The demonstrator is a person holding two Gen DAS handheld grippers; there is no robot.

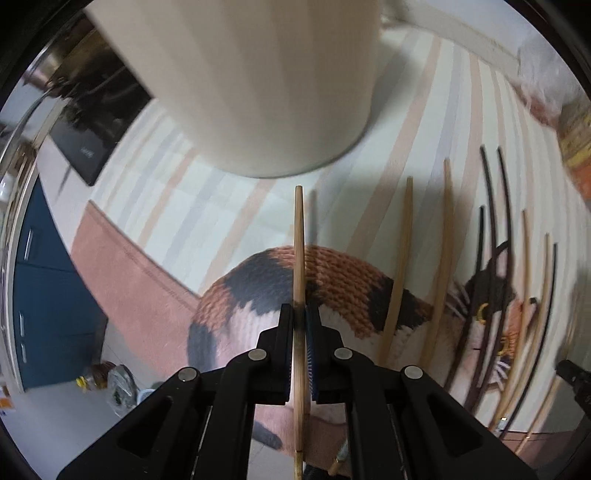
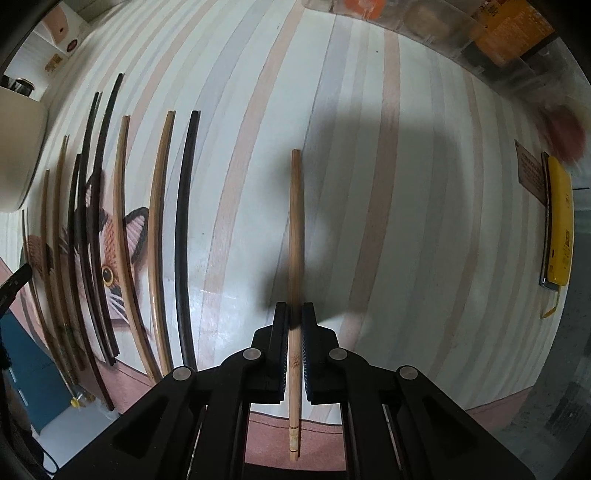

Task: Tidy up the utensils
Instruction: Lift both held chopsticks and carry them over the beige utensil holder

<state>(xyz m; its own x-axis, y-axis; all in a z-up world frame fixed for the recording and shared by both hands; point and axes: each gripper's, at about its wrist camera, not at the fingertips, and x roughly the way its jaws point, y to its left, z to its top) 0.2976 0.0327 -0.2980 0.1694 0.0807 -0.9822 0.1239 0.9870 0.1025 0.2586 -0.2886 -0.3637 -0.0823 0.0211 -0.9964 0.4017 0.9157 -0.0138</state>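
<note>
My left gripper (image 1: 300, 314) is shut on a light bamboo chopstick (image 1: 298, 243) whose tip points at the base of a large cream cylindrical holder (image 1: 251, 81) just ahead. My right gripper (image 2: 294, 312) is shut on another light bamboo chopstick (image 2: 294, 229), held above the striped tablecloth (image 2: 369, 184). Several loose chopsticks, bamboo (image 2: 159, 229) and black (image 2: 183, 229), lie side by side on the cloth to the right gripper's left. They also show in the left wrist view, bamboo (image 1: 400, 266) and black (image 1: 491, 206), to the left gripper's right.
A cat picture (image 1: 332, 280) is printed on the cloth under the loose chopsticks. A yellow device (image 2: 559, 225) lies at the right table edge. Packaged goods (image 2: 513, 26) sit along the back. A black flat appliance (image 1: 92, 122) sits left of the holder. Blue cabinet (image 1: 48, 295) below left.
</note>
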